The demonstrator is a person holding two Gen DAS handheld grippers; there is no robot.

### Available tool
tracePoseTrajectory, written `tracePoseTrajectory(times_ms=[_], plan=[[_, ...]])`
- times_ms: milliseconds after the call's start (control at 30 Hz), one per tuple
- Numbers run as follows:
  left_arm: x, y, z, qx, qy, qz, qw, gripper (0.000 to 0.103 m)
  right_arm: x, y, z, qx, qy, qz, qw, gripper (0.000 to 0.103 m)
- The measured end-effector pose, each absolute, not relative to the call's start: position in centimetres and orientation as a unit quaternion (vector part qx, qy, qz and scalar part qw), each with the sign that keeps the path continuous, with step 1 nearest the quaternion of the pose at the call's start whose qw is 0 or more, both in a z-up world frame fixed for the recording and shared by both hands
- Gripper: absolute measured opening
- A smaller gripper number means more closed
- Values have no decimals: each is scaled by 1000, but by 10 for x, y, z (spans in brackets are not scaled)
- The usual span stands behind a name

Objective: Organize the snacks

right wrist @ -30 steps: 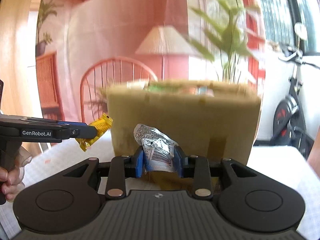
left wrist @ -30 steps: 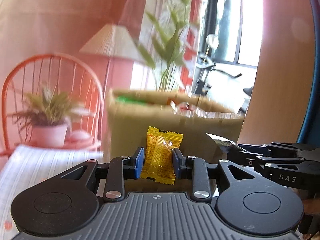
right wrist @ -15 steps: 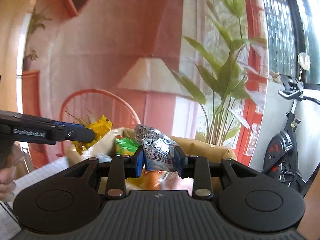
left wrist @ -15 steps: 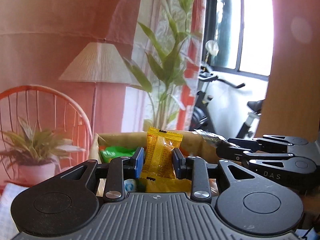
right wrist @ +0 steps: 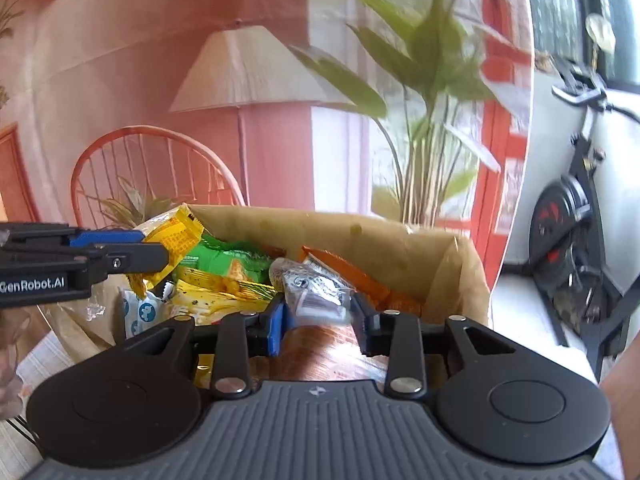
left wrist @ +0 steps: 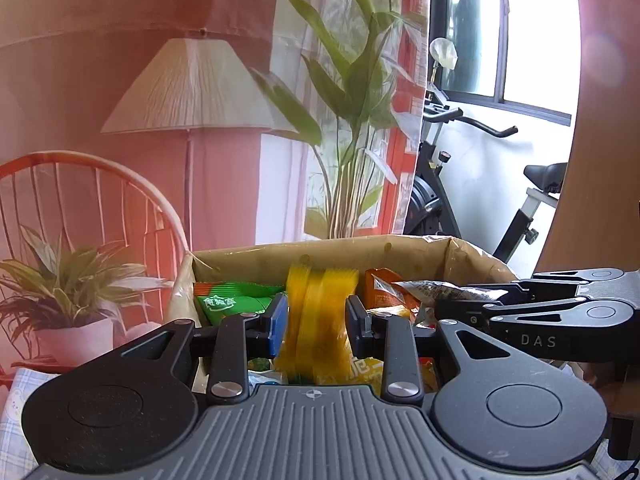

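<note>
Hovering over the open top of the cardboard box [left wrist: 328, 254], both grippers had free air above its rim, while the box's inside was crowded with packets almost to the edge. Its walls were plain brown card, creased and bent outward at the right corner. The left gripper [left wrist: 317, 320] had its jaws just beginning to part, and the yellow snack packet [left wrist: 318, 320] between its blue pads [left wrist: 279, 322] showed as a vertical motion-smear, so whether the pads pressed on it could not be told. Over the right half of the box, the right gripper [right wrist: 319, 322] was opening; the silver foil packet [right wrist: 314, 292], crinkled and printed with a barcode, sat between its pads, a gap showing on the right side. Inside the box lay a green packet [left wrist: 230, 300] against the left wall, an orange packet [right wrist: 352, 276] toward the right, and a pale blue-and-white packet [right wrist: 138, 312] near the front-left corner. All wrappers looked glossy and flat.
</note>
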State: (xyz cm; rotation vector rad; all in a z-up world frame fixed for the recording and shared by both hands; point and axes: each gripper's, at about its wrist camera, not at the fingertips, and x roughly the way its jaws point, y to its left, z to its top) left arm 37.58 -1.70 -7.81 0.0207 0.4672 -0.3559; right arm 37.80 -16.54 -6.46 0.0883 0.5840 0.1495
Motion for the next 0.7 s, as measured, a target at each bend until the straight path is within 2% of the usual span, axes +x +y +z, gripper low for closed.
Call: tracePoseTrajectory(times_ms=[67, 167, 367, 433, 500, 633, 700], plan=[[377, -17, -76, 13, 234, -170, 957, 52, 376, -167, -64, 52, 289, 73, 953, 43], [373, -16, -69, 19, 228, -161, 960, 64, 374, -167, -61, 55, 293, 72, 952, 53], [358, -11, -50, 27, 204, -143, 968, 87, 364, -167, -47, 61, 285, 68, 954, 61], [350, -10, -43, 30, 196, -136, 971, 90, 358, -165, -41, 59, 280, 68, 956, 67], [342, -10, -37, 34, 188, -127, 973, 92, 352, -164, -35, 58, 273, 67, 958, 79], [322, -7, -27, 40, 167, -92, 981, 95, 339, -160, -24, 59, 262, 64, 961, 89], [311, -5, -23, 46, 151, -84, 984, 98, 333, -159, -19, 62, 257, 63, 962, 100]])
